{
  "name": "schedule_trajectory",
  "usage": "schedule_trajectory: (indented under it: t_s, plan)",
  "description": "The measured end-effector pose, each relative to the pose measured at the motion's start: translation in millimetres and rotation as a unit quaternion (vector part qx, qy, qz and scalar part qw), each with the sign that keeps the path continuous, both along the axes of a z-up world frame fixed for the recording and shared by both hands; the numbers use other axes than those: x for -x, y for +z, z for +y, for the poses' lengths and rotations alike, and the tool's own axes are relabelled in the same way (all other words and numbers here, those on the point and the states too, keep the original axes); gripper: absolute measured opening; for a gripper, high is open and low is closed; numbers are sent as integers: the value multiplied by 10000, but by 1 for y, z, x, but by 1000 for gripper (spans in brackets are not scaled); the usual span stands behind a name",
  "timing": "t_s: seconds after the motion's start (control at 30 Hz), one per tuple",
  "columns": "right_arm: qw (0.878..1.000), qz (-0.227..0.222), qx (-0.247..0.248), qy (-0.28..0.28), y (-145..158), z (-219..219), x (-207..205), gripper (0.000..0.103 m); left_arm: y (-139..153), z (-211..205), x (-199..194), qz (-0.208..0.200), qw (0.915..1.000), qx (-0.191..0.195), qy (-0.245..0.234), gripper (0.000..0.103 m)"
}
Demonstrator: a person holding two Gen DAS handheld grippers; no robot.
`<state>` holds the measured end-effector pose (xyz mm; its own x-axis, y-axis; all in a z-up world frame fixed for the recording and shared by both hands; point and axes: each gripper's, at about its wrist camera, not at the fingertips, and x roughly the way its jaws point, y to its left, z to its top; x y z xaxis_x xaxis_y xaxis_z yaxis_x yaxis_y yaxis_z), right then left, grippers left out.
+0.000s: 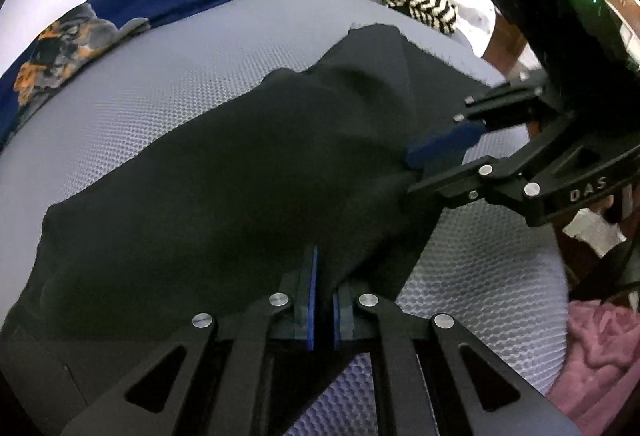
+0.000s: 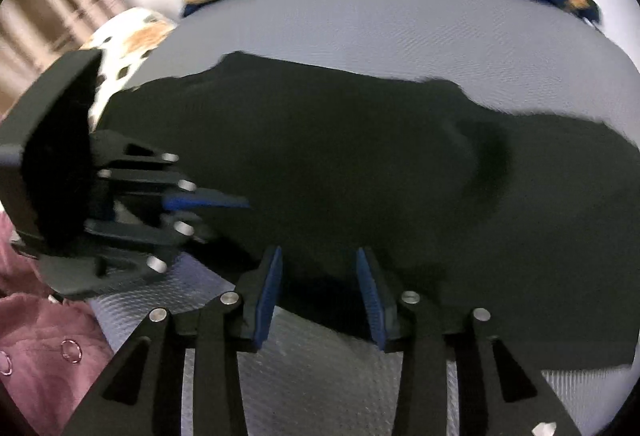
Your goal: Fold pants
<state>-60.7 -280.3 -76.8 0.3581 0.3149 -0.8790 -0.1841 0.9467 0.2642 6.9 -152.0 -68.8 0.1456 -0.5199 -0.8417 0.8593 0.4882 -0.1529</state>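
Note:
Black pants [image 1: 240,164] lie spread across a grey mesh-textured surface [image 1: 180,68]. My left gripper [image 1: 324,276] is shut at their near edge, with a pinch of black cloth between its blue pads. In the right wrist view the same pants [image 2: 360,156] fill the middle. There my right gripper [image 2: 320,272] stands open over the pants' near edge, its blue pads apart and not pressing the cloth. The right gripper [image 1: 412,172] also shows from the side at the pants' right edge. The left gripper [image 2: 240,202] shows at the left, its tip on the cloth.
A dark blue floral cloth [image 1: 80,32] lies along the far edge of the grey surface [image 2: 360,28]. A pink garment [image 1: 600,356] sits off the near right side, and a black-and-white striped item [image 1: 424,2] with white cloth lies at the far right.

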Motion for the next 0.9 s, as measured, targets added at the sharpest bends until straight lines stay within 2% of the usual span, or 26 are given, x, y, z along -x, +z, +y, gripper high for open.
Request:
schedule_trajectory:
  t_s: [0.17,0.5,0.7,0.9]
  plan:
    - [9999,-8,13,-113,2,-3,15,38,5,6,-5,92,9997,116,176,6]
    - [9959,-651,367,-511,14,30,22,38,13,11,-8,175,9991,274,287,6]
    - [9895,-1016,863,-557,11,50,23,38,18,14,-11,214,9986,372,302,6]
    - [9826,-1181,1235,-723,8,58,15,36,22,17,-11,357,9974,537,329,6]
